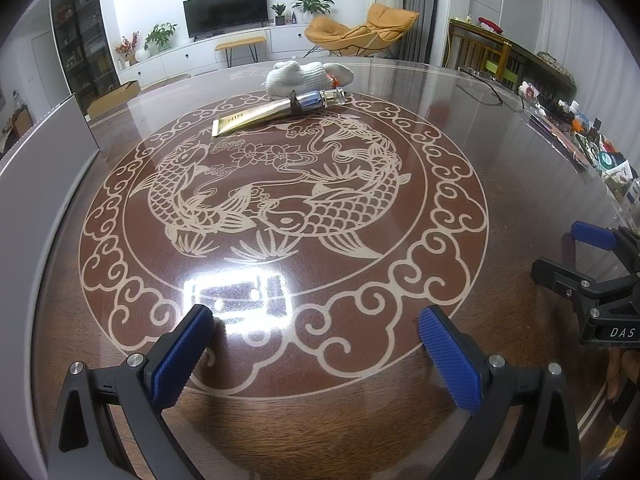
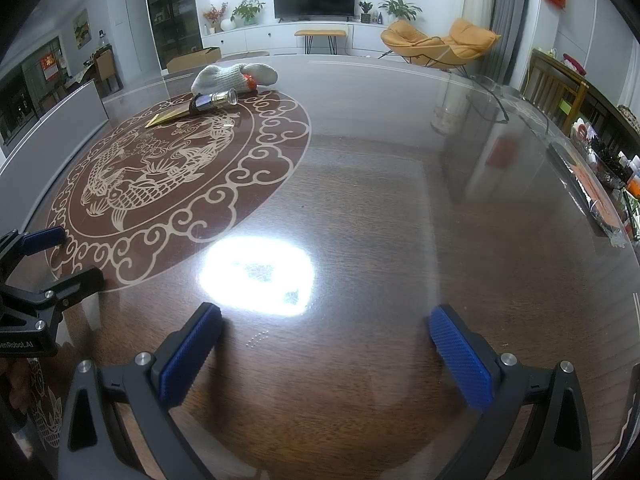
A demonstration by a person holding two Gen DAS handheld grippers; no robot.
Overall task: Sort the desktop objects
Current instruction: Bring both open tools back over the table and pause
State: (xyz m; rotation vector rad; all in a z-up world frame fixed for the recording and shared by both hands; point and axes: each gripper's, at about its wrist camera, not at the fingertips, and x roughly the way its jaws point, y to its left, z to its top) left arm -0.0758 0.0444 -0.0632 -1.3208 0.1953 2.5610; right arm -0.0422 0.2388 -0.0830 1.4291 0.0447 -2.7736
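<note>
A gold tube (image 1: pixel 246 120) lies on the far side of the round fish pattern on the table (image 1: pixel 360 380); it also shows in the right wrist view (image 2: pixel 170 117). A blue and clear glass bottle (image 1: pixel 322 99) lies against its far end, also seen from the right (image 2: pixel 214 101). A white knitted glove (image 1: pixel 300 76) (image 2: pixel 224 76) lies behind them, with something orange under it. My left gripper (image 1: pixel 316 322) is open and empty, low over the near side of the pattern. My right gripper (image 2: pixel 326 320) is open and empty over bare wood to the right.
A white panel (image 1: pixel 44 160) stands along the table's left edge. A clear tray of small cluttered items (image 1: pixel 592 140) lines the right edge. A pair of glasses (image 1: pixel 486 86) lies at the far right. A strong lamp glare (image 2: pixel 256 274) sits on the glass top.
</note>
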